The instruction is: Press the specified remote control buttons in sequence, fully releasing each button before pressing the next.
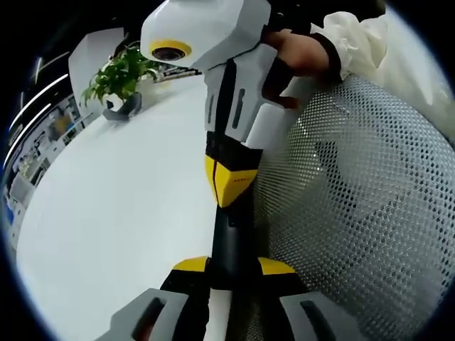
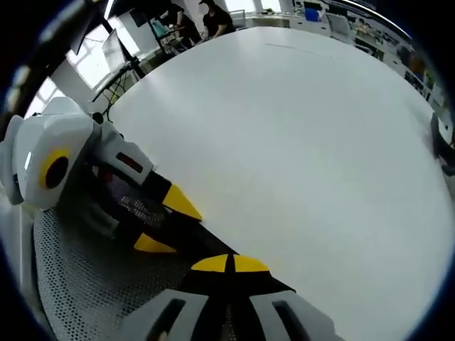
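A long black remote control (image 1: 232, 241) sticks out forward between the yellow-tipped jaws of my left gripper (image 1: 233, 267), which is shut on its near end. My right gripper (image 1: 229, 183) comes down from the top with its yellow tips together, touching the remote's far part; a hand (image 1: 307, 54) holds it. In the right gripper view, my right gripper (image 2: 231, 264) is shut over the dark remote (image 2: 188, 231). The left gripper (image 2: 167, 224) enters from the left, one jaw on each side of the remote. The buttons are hidden.
A wide white table (image 1: 121, 213) spreads to the left, with a potted plant (image 1: 119, 77) at its far end. A white mesh chair back (image 1: 355, 199) lies close under and beside both grippers. People sit beyond the table's far edge (image 2: 206, 18).
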Tool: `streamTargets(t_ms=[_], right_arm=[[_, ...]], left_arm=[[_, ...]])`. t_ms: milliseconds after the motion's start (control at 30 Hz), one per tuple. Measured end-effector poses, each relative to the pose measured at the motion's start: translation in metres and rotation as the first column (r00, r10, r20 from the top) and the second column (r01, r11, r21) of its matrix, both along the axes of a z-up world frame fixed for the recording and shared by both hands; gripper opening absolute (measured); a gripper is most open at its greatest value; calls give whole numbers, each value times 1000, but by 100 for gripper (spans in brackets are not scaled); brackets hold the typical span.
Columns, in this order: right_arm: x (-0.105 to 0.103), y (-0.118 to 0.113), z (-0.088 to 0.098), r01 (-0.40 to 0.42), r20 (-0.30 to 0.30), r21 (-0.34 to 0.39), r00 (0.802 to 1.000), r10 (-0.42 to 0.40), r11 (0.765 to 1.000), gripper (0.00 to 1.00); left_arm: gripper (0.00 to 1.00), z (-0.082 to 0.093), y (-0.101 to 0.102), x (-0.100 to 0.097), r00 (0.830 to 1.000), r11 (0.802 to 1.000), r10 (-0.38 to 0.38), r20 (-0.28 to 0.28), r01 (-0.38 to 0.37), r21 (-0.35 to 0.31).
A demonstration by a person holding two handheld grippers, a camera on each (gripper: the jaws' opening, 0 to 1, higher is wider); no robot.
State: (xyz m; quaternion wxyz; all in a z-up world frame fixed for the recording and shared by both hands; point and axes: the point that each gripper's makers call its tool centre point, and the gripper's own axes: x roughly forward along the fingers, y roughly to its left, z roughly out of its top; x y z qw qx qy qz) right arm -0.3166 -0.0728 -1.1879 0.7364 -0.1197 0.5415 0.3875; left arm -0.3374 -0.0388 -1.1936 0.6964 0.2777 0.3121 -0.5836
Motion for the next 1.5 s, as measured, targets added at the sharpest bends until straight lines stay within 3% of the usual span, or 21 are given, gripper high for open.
streamTargets(t_ms=[267, 433, 533, 767, 1167, 1500], right_arm=[[5, -1, 1, 74, -46, 54, 996, -71, 996, 0], [12, -1, 9, 76, 17, 52, 997, -77, 996, 0], [16, -3, 12, 90, 39, 59, 995, -93, 994, 0], [15, -1, 10, 84, 37, 55, 996, -87, 995, 0], [19, 3, 9, 69, 62, 50, 995, -72, 996, 0], [25, 11, 9, 69, 79, 69, 994, -75, 995, 0]], left_arm=[[24, 0, 2, 3, 1000, 1000, 17, -17, -17, 7], [24, 9, 1, 13, 998, 997, 67, -1, -67, -37], [24, 9, 5, 21, 995, 996, 89, 44, -88, -23], [24, 3, 12, 26, 992, 994, 107, 59, -108, 12], [24, 0, 13, 25, 985, 985, 172, -31, -173, -18], [24, 0, 13, 24, 986, 986, 163, -27, -164, -30]])
